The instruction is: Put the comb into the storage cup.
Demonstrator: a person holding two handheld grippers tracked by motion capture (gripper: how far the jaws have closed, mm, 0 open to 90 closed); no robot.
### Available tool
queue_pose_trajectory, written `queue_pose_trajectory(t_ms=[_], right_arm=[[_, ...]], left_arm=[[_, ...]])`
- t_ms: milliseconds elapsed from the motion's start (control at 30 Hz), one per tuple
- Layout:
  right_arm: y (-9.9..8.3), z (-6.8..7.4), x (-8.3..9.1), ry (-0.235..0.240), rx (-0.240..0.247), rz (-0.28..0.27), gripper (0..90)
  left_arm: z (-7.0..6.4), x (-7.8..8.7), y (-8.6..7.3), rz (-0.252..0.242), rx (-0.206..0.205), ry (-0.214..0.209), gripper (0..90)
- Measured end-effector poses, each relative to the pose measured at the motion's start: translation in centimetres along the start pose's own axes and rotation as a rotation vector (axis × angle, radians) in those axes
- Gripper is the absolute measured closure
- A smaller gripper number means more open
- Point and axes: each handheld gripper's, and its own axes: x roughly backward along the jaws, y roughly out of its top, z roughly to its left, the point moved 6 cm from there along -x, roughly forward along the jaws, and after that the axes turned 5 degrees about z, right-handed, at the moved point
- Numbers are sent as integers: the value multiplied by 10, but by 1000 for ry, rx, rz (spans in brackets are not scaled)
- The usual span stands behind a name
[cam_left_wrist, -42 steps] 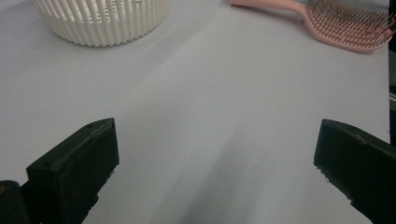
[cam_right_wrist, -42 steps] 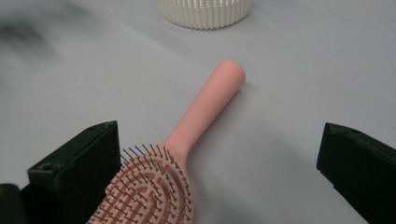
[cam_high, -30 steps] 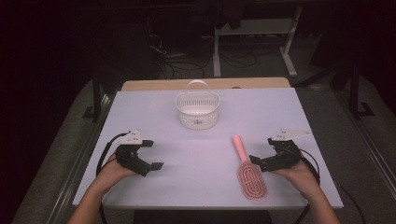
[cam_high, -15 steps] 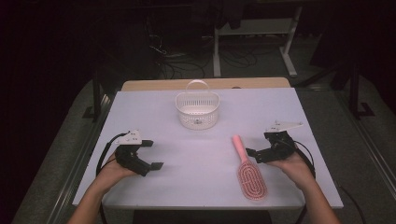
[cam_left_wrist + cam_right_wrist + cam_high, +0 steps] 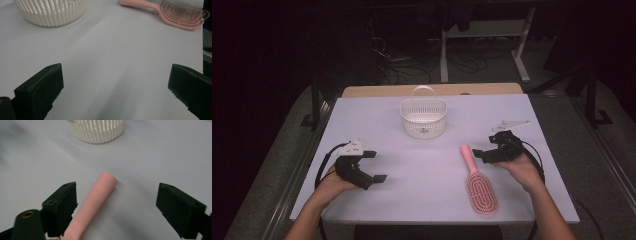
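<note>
On the white table [image 5: 427,165] I count one basket, one hairbrush, and my two grippers. The white slatted basket [image 5: 423,117] with its hoop handle upright is my landmark; it stands toward the far edge, about midway across.

The pink hairbrush [image 5: 478,182] lies nearer to me than the basket and off to its right, bristles up, its handle end pointing back toward the basket and its oval head toward my edge of the table.

My right gripper [image 5: 486,154] sits just to the right of the hairbrush handle, on the near-right side of the basket. In the right gripper view its two black jaws are spread wide with the pink handle [image 5: 96,200] lying between them, close beside the left jaw; whether that jaw touches it I cannot tell. The jaws pinch nothing.

My left gripper [image 5: 374,166] rests on the near-left side of the basket, well apart from the hairbrush. Its two jaws are also spread wide, with bare table between them; beyond them I see the basket [image 5: 51,12] and the brush [image 5: 175,15].
</note>
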Motion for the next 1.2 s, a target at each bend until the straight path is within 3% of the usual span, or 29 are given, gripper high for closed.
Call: queue_pose_trajectory(t_ms=[500, 533, 733, 933, 1200], right_arm=[[16, -11, -17, 12, -9, 56, 563], [19, -12, -20, 19, -10, 61, 626], [24, -16, -24, 28, -21, 61, 796], [23, -15, -30, 47, -10, 71, 885], [21, -15, -36, 42, -6, 92, 888]], left_arm=[[0, 0, 0, 0, -2, -2, 0], [0, 0, 0, 0, -2, -3, 0], [-1, 0, 0, -1, -5, -5, 0], [-1, -1, 0, 0, -7, -5, 0], [-2, 0, 0, -1, -11, -5, 0]])
